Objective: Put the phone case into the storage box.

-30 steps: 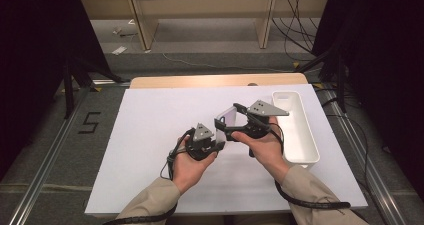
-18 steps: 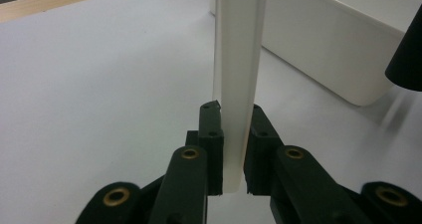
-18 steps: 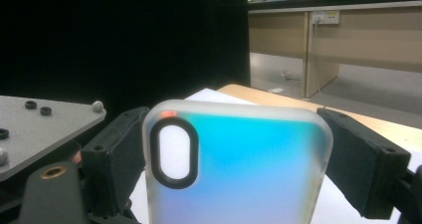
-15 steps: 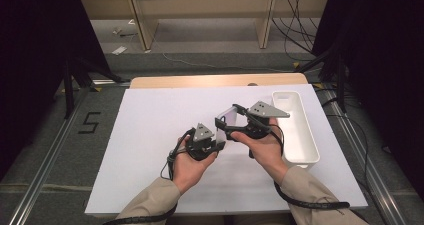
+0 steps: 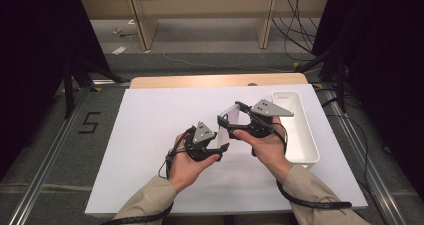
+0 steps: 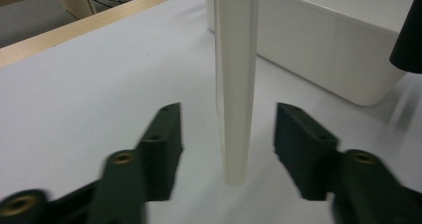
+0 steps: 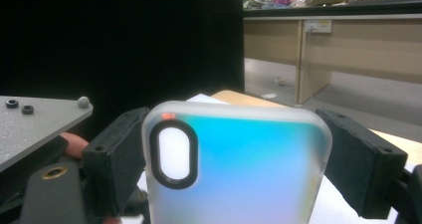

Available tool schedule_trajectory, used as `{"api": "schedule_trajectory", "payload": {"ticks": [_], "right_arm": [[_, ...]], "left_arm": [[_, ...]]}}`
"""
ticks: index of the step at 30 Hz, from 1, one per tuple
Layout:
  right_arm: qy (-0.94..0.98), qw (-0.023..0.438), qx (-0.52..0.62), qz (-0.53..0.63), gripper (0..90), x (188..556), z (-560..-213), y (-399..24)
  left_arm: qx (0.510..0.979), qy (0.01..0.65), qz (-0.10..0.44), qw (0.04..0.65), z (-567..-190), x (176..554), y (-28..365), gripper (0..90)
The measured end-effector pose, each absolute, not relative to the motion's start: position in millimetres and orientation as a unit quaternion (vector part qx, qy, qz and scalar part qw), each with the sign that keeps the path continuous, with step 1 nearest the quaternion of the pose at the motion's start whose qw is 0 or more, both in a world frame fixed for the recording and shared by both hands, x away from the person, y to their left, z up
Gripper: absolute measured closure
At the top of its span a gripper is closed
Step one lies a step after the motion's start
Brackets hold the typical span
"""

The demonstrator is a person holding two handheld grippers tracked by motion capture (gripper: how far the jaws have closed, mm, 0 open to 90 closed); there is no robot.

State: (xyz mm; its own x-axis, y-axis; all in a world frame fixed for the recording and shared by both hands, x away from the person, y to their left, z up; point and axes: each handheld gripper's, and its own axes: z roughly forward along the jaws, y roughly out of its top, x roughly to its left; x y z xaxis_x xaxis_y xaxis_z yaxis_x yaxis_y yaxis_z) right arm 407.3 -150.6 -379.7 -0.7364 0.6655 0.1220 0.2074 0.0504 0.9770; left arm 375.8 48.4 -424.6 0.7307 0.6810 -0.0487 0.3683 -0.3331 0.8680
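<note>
1. Since the earlier high-view frames: left gripper (image 5: 220, 147) jaws just opened off the lower end of the phone case (image 5: 227, 122), now standing apart on either side of its thin edge with clear gaps, nothing pinched. Hands otherwise in the same spot beside the white bin (image 5: 300, 135).
2. Right gripper (image 5: 231, 119): jaws spread wide and clamped across the width of the phone case (image 7: 239, 169), pads pressing both long edges; case held upright above the white mat (image 5: 150, 135), just left of the white bin.
3. In the left gripper view: case (image 6: 235, 84) seen edge-on, a pale narrow strip between the two black jaws, white bin (image 6: 323, 40) right behind it.
4. Step in hand, judging from this: handover complete, case now carried by the right gripper alone.
5. Next move likely calls for drawing the left gripper back clear of the case, then swinging the case over the white bin and lowering it in before letting go; risk of the slick case slipping if tilted.
6. Writing: a black "5" (image 5: 89, 122) on the floor, far left of the white bin. No brand legible on the case; only an oval camera cut-out (image 7: 173, 154) with a dark rim.
</note>
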Motion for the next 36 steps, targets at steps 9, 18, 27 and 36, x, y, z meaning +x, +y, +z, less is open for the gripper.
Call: {"api": "schedule_trajectory", "payload": {"ticks": [9, 18, 27, 36], "right_arm": [[0.694, 0.202, 0.319, 0.613, 18.0, 410, -373, -161], [0.679, 0.218, 0.328, 0.619, 18.0, 413, -364, -174], [0.673, 0.226, 0.338, 0.618, 18.0, 416, -360, -183], [0.669, 0.234, 0.347, 0.615, 18.1, 419, -357, -191]], "left_arm": [[0.81, 0.308, 0.169, 0.469, -420, 376, 67, 0.6], [0.806, 0.299, 0.177, 0.48, -417, 372, 86, 0.0], [0.799, 0.299, 0.18, 0.49, -417, 368, 100, 0.0], [0.795, 0.301, 0.184, 0.494, -417, 366, 111, 0.0]]}}
